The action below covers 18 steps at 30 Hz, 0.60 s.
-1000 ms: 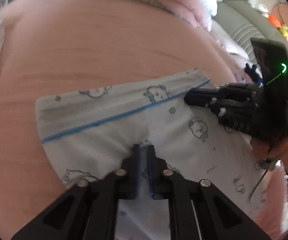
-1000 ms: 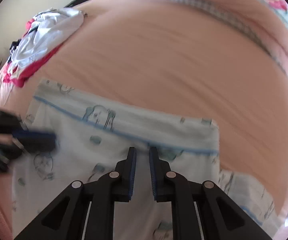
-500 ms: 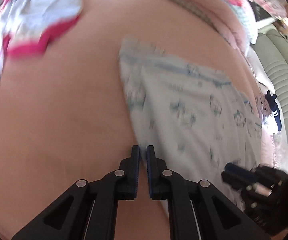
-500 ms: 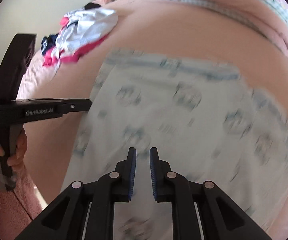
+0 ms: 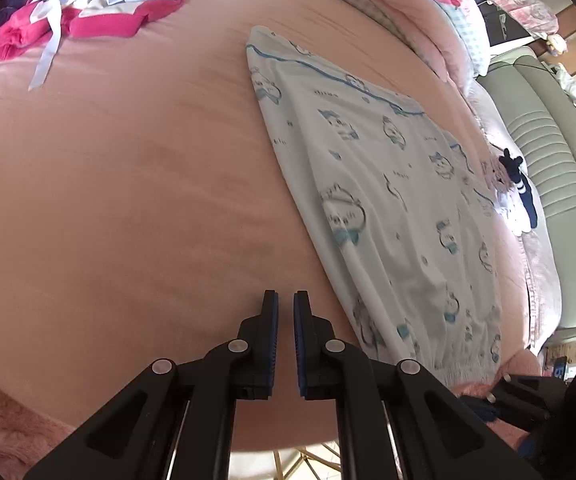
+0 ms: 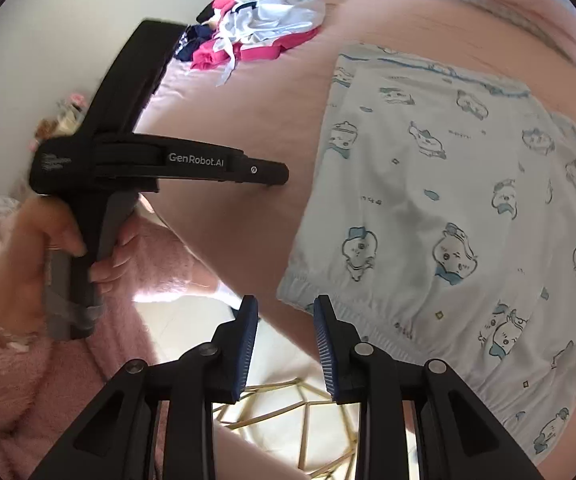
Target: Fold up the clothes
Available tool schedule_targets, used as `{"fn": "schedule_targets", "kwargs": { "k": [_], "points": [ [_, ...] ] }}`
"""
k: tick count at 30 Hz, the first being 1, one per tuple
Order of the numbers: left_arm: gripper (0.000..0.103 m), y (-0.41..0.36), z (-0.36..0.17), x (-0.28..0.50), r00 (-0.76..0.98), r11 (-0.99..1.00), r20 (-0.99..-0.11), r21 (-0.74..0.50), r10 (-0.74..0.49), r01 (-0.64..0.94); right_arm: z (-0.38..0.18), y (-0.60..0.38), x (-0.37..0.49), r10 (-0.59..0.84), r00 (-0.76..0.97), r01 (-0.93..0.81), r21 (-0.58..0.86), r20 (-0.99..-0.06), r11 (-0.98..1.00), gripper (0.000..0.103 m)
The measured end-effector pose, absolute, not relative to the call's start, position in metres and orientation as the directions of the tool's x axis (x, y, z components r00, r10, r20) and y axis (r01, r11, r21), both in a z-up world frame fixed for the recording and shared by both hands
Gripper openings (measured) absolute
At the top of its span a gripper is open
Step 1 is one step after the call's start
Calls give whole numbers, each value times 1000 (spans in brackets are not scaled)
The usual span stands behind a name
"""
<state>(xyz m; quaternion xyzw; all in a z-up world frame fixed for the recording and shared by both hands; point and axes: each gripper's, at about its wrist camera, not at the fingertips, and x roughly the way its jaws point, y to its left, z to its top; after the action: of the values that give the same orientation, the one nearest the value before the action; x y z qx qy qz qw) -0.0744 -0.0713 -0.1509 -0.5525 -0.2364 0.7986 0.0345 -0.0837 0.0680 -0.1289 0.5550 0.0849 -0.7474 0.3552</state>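
1. A white garment (image 5: 387, 200) with little blue cartoon animals lies flat on the pink bed (image 5: 128, 200). It sits toward the bed's right side, and its gathered hem reaches the near edge.
2. The left claw (image 5: 286, 308) is almost closed, with just a thin gap (nothing is in it). It hangs over bare pink sheet, just beside the garment's left edge, near the near edge of the bed.
3. The right claw (image 6: 286, 312) has just been opening, and now its jaws stand partly apart. Nothing is between them. It hangs over the near edge of the bed, close to the garment's near left corner, and the floor shows below it.
4. In the right view, a hand (image 6: 40, 248) holds the black handle of the left claw's tool.
5. A pile of clothes (image 5: 84, 4) (pink, white and dark blue) sits at the far left corner of the bed, well apart from the garment.
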Motion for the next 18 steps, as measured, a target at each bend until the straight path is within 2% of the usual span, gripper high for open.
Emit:
{"fn": "schedule_targets", "kwargs": {
  "k": [4, 7, 9, 18],
  "points": [
    [6, -62, -151, -77, -385, -895, -863, -413, 327, 165, -141, 63, -90, -286, -241, 576, 101, -927, -811, 28],
    [6, -63, -148, -66, -392, -892, -846, -437, 362, 119, -138, 89, -101, -320, -244, 464, 180, -915, -868, 28],
    [6, -54, -147, -67, -387, -888, -833, -454, 394, 71, -137, 100, -104, -307, -259, 421, 180, -916, -889, 28],
    [6, -16, -128, -63, -407, -855, -761, -503, 506, -124, -150, 115, -106, -312, -229, 379, 210, -922, -901, 28]
  ]
}}
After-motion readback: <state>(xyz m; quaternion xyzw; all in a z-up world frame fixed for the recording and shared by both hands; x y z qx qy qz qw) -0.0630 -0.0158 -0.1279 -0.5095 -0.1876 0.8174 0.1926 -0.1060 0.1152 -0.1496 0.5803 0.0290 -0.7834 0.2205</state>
